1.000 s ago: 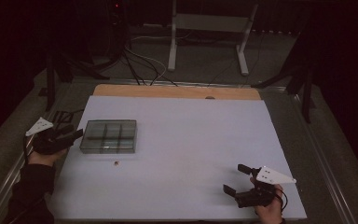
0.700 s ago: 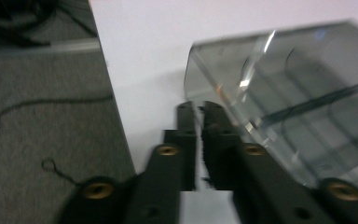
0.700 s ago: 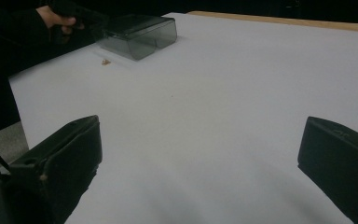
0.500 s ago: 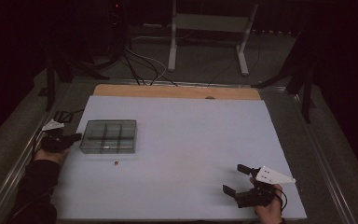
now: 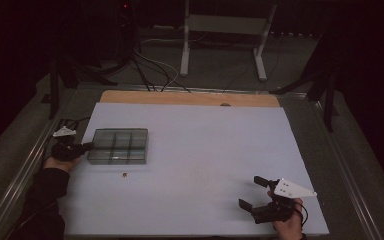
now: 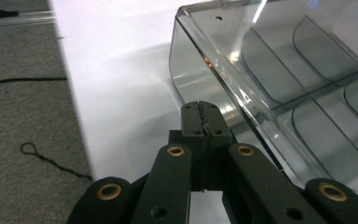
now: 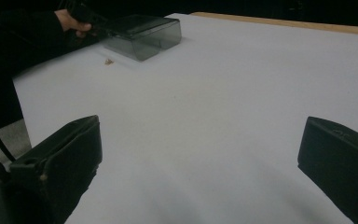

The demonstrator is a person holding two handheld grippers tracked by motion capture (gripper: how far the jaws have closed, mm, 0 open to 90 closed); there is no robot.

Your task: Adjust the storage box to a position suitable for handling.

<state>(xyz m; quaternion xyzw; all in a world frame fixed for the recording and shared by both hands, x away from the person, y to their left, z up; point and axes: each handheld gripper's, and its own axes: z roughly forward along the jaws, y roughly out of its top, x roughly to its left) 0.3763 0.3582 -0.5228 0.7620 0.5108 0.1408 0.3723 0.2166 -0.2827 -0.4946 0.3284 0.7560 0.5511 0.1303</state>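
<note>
A clear, smoky plastic box (image 5: 119, 146) with several compartments lies flat on the left part of the white table (image 5: 205, 145). My left gripper (image 5: 86, 147) sits low at the box's left wall. In the left gripper view its jaws are shut (image 6: 200, 111), pad against pad with nothing between them, right beside the box's corner wall (image 6: 223, 88). My right gripper (image 5: 255, 192) rests near the table's front right edge, open. In the right gripper view its two fingers (image 7: 65, 154) stand far apart with bare table between them.
A tiny brownish bit (image 5: 124, 174) lies on the table just in front of the box, also seen from the right gripper view as a speck (image 7: 107, 61). A wooden strip (image 5: 190, 98) runs along the far edge. Cables (image 5: 150, 70) and stand legs lie on the floor beyond.
The left hand has come down and moved right toward the box's left wall, and its jaws have closed. The right hand has stayed put.
</note>
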